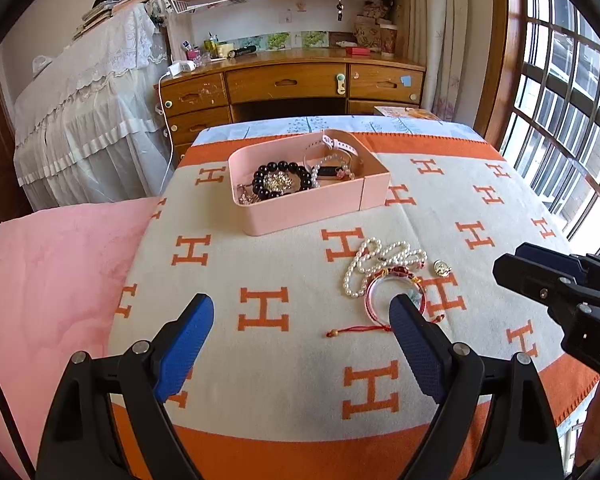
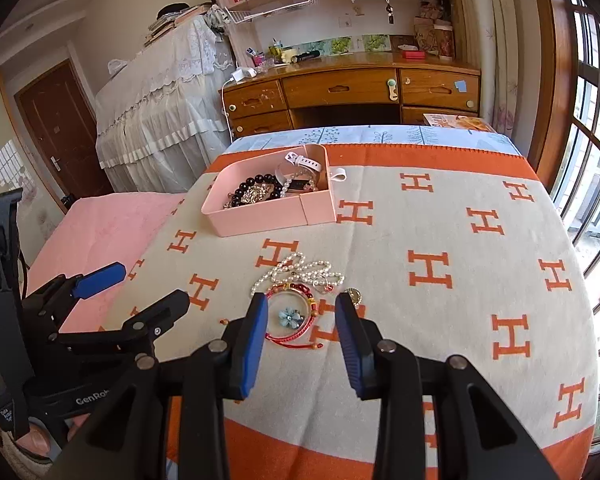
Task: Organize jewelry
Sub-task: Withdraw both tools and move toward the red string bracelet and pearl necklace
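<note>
Jewelry: 1 pearl necklace (image 2: 300, 272), 1 red bracelet (image 2: 296, 316) on blanket; both hand-held grippers (image 1: 302, 316) (image 2: 302, 312) apart.

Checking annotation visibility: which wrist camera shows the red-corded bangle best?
The right wrist view: the red-corded bangle lies whole between the open right gripper's fingers, blue flower visible. In the left wrist view, the left gripper's finger covers part of it.

In the left wrist view, a blue finger pad (image 1: 410, 344) covers part of the red braided cord bracelet with a clear ring (image 1: 380, 286). The small gold pendant (image 1: 442, 268) is too small to make out. The pink rectangular tray's near wall (image 1: 300, 210) hides the lower jewelry.
</note>
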Motion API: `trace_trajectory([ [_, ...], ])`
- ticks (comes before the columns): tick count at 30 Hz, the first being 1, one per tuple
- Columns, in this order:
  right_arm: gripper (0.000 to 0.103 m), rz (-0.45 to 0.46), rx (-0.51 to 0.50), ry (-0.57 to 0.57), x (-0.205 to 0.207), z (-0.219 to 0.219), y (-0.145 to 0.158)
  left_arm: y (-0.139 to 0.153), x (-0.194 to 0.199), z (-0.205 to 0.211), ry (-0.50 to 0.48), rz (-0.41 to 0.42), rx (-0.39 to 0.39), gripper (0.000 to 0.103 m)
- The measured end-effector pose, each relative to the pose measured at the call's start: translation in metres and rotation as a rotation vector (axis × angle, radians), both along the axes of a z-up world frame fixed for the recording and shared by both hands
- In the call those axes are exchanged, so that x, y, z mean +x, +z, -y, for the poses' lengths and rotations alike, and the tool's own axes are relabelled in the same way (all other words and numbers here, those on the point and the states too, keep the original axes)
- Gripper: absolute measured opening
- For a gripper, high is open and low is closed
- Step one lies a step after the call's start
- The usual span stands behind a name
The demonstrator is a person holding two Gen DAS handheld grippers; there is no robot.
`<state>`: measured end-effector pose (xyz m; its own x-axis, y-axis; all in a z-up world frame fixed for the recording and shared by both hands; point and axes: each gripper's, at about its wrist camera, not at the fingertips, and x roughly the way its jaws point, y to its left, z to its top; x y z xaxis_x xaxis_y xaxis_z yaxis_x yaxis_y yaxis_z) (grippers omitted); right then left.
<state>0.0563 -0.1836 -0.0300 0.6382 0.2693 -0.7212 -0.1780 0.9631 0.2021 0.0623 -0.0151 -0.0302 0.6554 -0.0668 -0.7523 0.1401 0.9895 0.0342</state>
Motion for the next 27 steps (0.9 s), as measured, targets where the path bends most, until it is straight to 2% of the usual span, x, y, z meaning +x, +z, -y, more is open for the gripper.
trace_trajectory([
  [7,0.035,-0.047,-0.032,0.019,0.002,-0.001,-0.022,-0.028,-0.003,-0.026,0.043,-0.097,-0.033,0.088],
  [12,0.035,-0.077,-0.068,0.056,0.008,-0.012,-0.038,-0.044,-0.004,-0.037,0.068,-0.137,-0.037,0.088],
  [23,0.035,-0.159,-0.095,0.058,0.033,-0.025,-0.064,-0.053,0.000,-0.039,0.055,-0.157,-0.049,0.088],
  [27,0.022,-0.196,-0.107,0.053,0.043,-0.029,-0.073,-0.054,0.001,-0.039,0.047,-0.160,-0.053,0.088],
])
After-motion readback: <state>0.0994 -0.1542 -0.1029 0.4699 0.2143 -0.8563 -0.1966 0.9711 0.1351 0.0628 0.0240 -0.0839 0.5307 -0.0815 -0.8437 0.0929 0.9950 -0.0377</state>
